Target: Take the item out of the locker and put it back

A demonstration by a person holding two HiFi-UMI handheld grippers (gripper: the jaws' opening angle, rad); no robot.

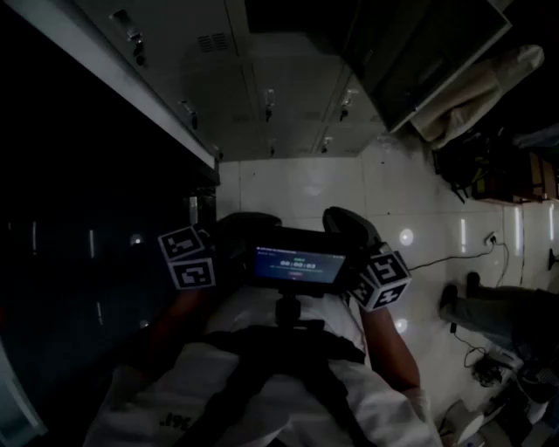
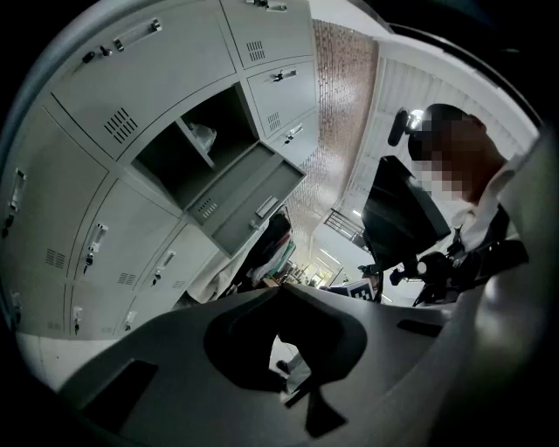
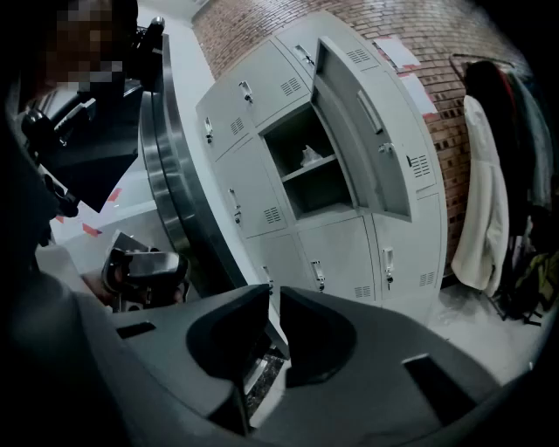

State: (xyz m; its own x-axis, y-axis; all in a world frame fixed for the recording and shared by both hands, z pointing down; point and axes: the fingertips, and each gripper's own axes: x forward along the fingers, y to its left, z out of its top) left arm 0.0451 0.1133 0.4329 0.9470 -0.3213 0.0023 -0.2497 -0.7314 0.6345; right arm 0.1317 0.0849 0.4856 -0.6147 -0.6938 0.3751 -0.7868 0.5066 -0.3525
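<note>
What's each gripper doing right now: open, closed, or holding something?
Left gripper: closed, tips touching, nothing held.
Right gripper: slightly open, narrow gap, nothing between the jaws.

A small pale crumpled item lies in the upper part of the open grey locker

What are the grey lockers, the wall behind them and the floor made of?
Lockers: likely painted metal, matte grey, with vent slots. Wall: red brick, mortar lines show. Floor: probably glossy white tile; lights reflect, seams visible.
</note>
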